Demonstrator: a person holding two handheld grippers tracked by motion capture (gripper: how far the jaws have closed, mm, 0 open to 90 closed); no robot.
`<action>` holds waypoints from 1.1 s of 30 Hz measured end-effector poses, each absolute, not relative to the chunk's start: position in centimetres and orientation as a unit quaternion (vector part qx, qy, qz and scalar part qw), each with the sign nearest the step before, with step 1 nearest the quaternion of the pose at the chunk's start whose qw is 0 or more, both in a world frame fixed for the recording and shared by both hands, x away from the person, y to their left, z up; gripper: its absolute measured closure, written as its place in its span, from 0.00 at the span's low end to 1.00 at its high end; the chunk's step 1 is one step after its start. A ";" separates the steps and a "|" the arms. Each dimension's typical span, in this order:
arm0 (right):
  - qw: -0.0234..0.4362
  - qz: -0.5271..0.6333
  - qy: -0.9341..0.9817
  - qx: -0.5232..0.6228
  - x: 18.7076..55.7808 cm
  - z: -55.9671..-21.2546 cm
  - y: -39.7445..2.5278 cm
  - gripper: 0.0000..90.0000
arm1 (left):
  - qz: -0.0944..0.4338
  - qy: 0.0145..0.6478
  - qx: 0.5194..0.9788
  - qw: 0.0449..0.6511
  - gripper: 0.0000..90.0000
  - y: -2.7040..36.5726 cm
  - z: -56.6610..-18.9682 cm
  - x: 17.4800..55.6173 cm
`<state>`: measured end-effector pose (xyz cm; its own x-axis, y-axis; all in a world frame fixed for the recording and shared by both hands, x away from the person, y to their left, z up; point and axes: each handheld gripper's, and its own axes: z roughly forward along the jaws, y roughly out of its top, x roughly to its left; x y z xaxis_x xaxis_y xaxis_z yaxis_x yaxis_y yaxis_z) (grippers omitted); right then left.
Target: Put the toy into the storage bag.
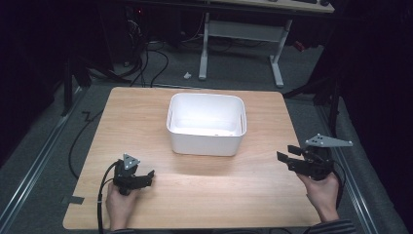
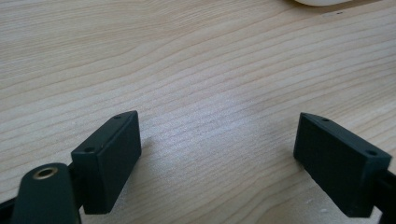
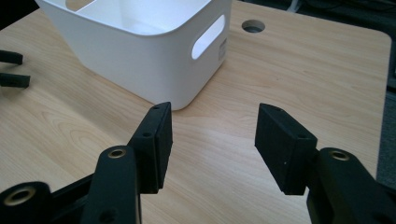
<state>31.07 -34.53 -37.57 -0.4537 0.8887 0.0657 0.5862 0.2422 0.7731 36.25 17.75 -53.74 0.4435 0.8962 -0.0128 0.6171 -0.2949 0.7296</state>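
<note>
The white rectangular plastic bin point(image 1: 206, 124) with cut-out handles sits in the middle of the light wooden tabletop point(image 1: 146, 107), well apart from both hands. The left gripper point(image 1: 146, 176) rests low near the front left edge, its jaws spread apart with nothing between them; in the left gripper view the jaws frame bare wood grain. The right gripper point(image 1: 287, 156) hangs at the right edge, jaws also apart and empty, aimed toward the bin's near corner.

The bin looks light and thin-walled, so a single-sided push from the right gripper could slide or spin it across the smooth wood rather than give a grip. A jaw slipped into the handle slot point(image 3: 208, 36) at an angle could tip the bin. The right hand point(image 1: 322, 192) sits partly off the tabletop edge, so a low sweep might catch that edge.

The bin's floor is partly hidden behind its near wall; it appears empty, though a small speck near the front inner edge is too faint to identify. In the left gripper view the bin is cut off at the top edge.
</note>
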 end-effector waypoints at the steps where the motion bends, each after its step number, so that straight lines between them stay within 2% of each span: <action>1: 0.198 0.381 0.763 0.484 31.1 -37.8 -34.4 0.52 | 0.205 0.486 0.778 0.341 0.17 17.8 -53.7 36.3; 26: 0.148 0.390 0.760 0.499 33.6 -43.8 -32.4 0.52 | 0.204 0.486 0.778 0.341 0.17 17.8 -53.7 36.3; 33: 0.153 0.374 0.767 0.498 34.2 -45.6 -31.7 0.51 | 0.204 0.486 0.778 0.341 0.17 17.8 -53.7 36.3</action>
